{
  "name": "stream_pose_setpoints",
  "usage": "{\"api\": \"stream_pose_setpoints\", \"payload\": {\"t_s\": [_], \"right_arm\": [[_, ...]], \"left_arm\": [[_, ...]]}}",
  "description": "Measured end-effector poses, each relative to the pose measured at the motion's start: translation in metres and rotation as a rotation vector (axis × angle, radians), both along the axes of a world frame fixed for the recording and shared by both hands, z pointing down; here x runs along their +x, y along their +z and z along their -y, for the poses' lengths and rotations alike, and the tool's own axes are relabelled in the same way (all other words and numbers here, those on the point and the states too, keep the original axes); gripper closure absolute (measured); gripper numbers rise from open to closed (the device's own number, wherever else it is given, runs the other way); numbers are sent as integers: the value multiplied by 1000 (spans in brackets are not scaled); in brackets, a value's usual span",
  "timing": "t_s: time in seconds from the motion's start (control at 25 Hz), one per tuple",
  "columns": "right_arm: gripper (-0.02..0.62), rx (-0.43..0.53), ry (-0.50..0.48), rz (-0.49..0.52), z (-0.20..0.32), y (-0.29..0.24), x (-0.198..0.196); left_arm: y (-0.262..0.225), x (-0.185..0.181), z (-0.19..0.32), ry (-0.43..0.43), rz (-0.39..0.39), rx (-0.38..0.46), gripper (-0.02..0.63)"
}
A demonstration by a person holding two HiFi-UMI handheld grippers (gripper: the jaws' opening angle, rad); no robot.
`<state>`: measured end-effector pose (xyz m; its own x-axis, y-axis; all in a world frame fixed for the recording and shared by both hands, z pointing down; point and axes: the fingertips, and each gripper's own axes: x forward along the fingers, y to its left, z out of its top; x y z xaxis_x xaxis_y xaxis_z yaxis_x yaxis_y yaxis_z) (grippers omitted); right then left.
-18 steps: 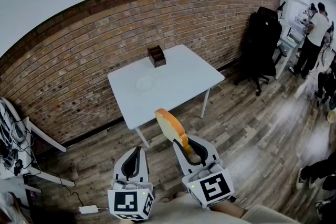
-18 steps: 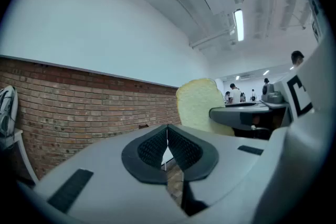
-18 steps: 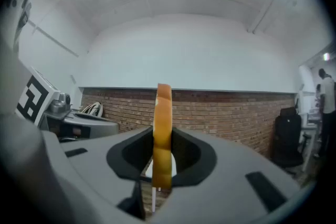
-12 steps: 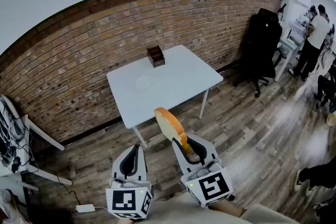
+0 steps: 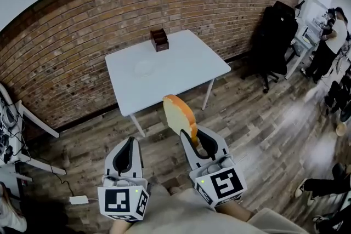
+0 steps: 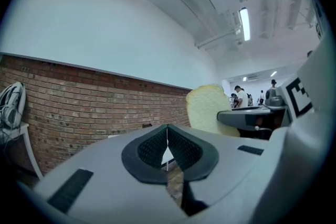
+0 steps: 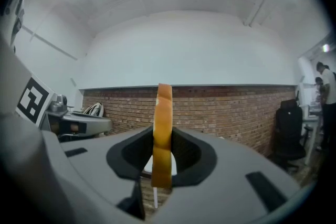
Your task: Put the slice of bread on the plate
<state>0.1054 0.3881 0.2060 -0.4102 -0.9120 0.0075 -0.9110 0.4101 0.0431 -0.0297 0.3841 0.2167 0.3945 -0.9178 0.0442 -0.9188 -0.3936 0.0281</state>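
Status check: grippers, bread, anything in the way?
Right hand-held gripper shut on bread slice, held upright. Left hand-held gripper shut, empty. Plate on white table ahead, bread not yet over it. Brown box behind plate, apart.

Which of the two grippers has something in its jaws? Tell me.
The right gripper: its jaws clamp the slice of bread, which stands upright on edge. The left gripper has its jaws closed together on nothing.

Before the white table, the grey left gripper is hanging closed while the grey right gripper is pinching a golden-crusted bread slice.
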Motion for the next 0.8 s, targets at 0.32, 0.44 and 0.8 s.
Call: {"api": "stream_pose_setpoints", "payload": {"t_s": [0.32, 0.44, 0.8], "right_arm": [[502, -10, -2, -6, 14, 5, 4], [502, -5, 4, -5, 27, 7, 6], [502, 2, 9, -23, 111, 10, -13]], "left_arm": [[5, -13, 20, -46, -9, -9, 594], [8, -13, 34, -44, -13, -5, 594], [16, -23, 122, -18, -24, 7, 594]]}}
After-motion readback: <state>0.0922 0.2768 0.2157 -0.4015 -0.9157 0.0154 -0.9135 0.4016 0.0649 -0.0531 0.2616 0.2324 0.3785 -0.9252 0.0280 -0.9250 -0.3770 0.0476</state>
